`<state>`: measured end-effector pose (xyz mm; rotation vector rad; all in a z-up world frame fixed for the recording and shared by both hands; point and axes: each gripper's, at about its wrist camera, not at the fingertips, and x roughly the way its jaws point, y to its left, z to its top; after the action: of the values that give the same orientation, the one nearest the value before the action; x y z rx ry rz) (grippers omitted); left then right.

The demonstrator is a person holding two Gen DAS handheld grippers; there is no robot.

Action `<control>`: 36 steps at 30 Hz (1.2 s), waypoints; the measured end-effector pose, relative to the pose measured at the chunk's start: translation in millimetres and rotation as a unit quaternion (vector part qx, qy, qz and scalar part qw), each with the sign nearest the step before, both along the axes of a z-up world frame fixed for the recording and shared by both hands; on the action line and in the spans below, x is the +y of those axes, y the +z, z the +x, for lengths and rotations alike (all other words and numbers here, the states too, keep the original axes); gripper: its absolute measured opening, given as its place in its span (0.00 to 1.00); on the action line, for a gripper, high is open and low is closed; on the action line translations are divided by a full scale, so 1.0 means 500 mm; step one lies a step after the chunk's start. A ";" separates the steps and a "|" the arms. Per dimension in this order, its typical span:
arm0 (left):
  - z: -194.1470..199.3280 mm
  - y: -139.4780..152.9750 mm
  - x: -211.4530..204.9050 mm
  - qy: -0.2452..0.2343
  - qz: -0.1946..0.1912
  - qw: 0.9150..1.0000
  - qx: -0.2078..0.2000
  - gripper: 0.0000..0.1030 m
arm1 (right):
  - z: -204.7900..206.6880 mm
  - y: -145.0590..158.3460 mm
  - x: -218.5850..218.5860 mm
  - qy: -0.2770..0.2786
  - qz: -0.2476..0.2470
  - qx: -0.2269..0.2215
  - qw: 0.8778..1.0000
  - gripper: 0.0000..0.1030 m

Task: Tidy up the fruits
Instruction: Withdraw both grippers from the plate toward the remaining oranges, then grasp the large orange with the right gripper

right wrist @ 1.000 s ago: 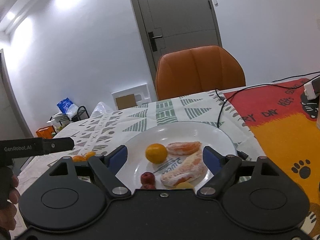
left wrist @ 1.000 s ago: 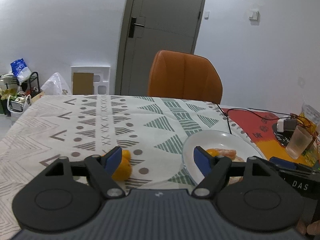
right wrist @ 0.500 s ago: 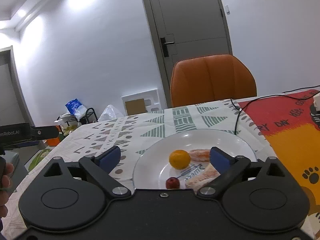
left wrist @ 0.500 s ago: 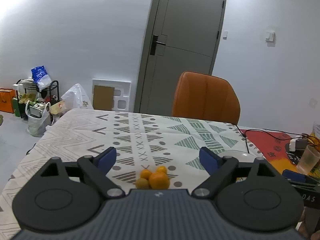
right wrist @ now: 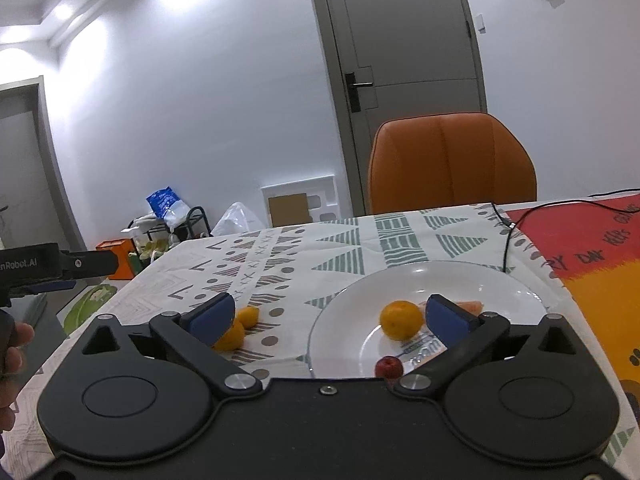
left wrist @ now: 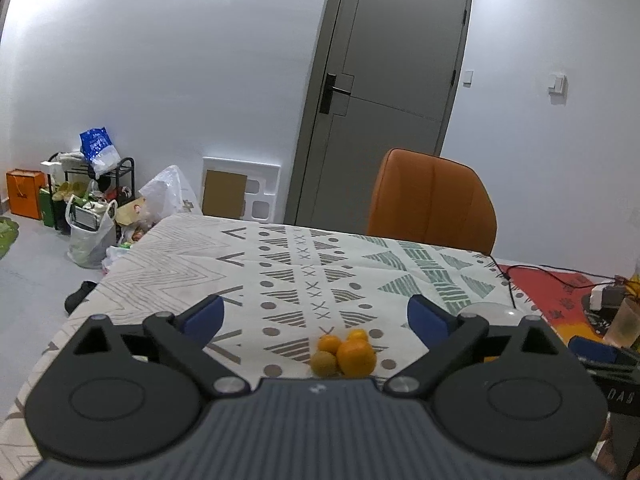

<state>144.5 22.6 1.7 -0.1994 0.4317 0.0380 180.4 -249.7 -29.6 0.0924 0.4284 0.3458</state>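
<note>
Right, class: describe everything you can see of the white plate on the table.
The white plate is round, shallow and glossy, probably ceramic, lying flat on the patterned tablecloth near the red and orange mat. On it sit a whole orange, a small red fruit and peeled orange segments, partly hidden by the right gripper, whose fingers are open above it. Faint printing marks its centre. Its near edge is hidden.

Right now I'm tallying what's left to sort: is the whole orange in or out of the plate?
In. The whole orange sits inside the white plate, beside a small red fruit.
</note>
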 end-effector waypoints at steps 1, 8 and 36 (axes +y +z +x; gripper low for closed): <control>0.000 -0.001 0.002 0.000 -0.001 1.000 0.001 0.95 | 0.001 0.000 0.003 0.001 -0.001 0.001 1.000 1.00; 0.003 -0.018 0.044 0.012 -0.031 0.999 0.018 0.95 | 0.010 -0.004 0.024 0.025 0.010 0.019 0.999 1.00; 0.056 -0.095 0.113 0.001 -0.039 0.997 0.067 0.85 | 0.092 -0.061 0.165 0.112 -0.017 0.075 0.991 0.68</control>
<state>172.4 78.8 -45.6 -0.2751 0.5662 0.0374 226.3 -167.4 -60.2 0.0361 0.5946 0.5549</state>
